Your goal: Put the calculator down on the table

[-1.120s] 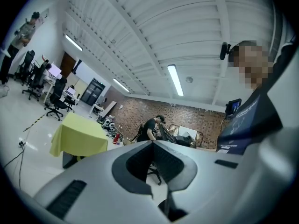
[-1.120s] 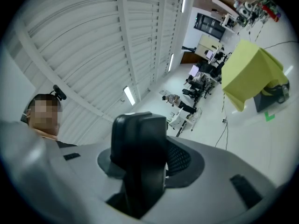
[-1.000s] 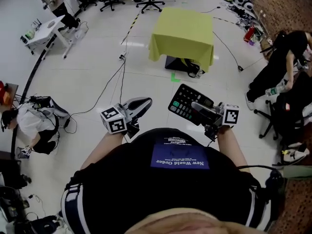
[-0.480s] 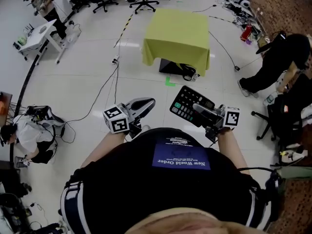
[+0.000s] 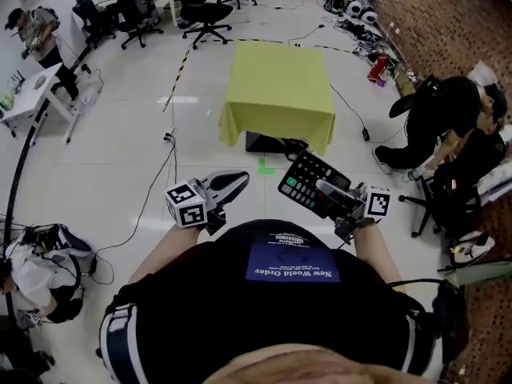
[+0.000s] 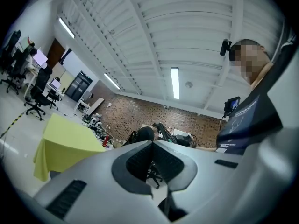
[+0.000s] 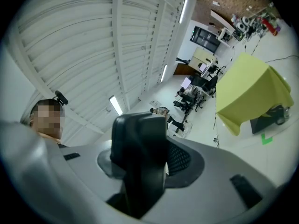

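Note:
A black calculator (image 5: 306, 182) with green and white keys is held out in front of the person's body, above the floor, with my right gripper (image 5: 330, 190) shut on its near edge. In the right gripper view the calculator (image 7: 138, 143) stands edge-on between the pads. My left gripper (image 5: 230, 184) is beside it at the left, shut and holding nothing; its pads (image 6: 140, 158) meet in the left gripper view. The table (image 5: 278, 93), draped in a yellow-green cloth, stands ahead on the white floor, apart from both grippers, and shows as the table (image 6: 63, 141) and the table (image 7: 252, 90) in the gripper views.
A dark box (image 5: 266, 143) sits under the table's near side, with a green tape mark (image 5: 266, 166) on the floor before it. Cables (image 5: 164, 158) trail at the left. Seated people (image 5: 444, 126) and chairs are at the right, office chairs (image 5: 200, 6) behind the table.
The table has come nearer and sits lower in the head view as the person moves towards it. Both grippers keep their pose, the calculator still held in the right one.

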